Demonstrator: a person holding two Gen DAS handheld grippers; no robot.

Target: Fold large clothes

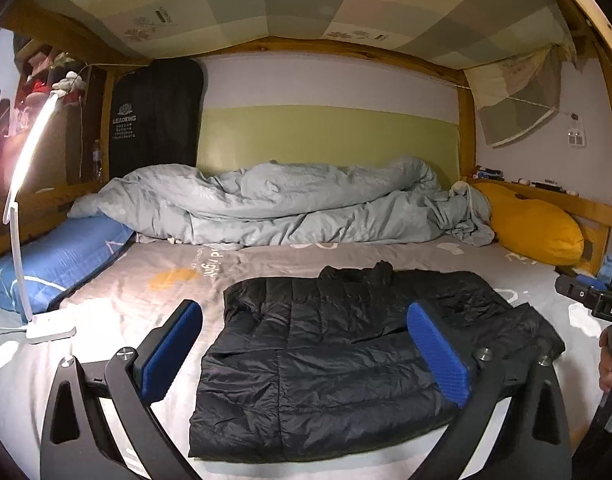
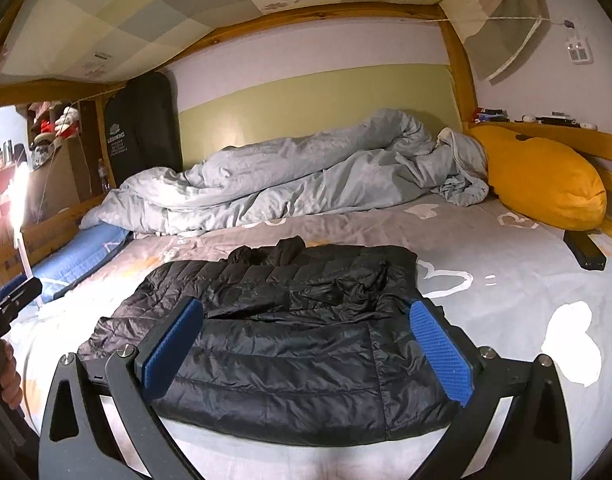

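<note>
A black quilted puffer jacket (image 1: 326,356) lies spread flat on the grey bed sheet (image 1: 266,260), collar away from me; it also shows in the right wrist view (image 2: 290,344). My left gripper (image 1: 306,324) is open and empty, hovering above the jacket's near half, its blue pads wide apart. My right gripper (image 2: 306,316) is open and empty, also above the jacket's near half. The right gripper's body shows at the right edge of the left wrist view (image 1: 590,296).
A crumpled grey duvet (image 1: 274,204) lies along the back. A yellow pillow (image 1: 534,228) sits at the right, a blue pillow (image 1: 54,264) at the left. A lit white lamp (image 1: 30,216) stands on the bed's left side. A black remote-like object (image 2: 584,254) lies at the right.
</note>
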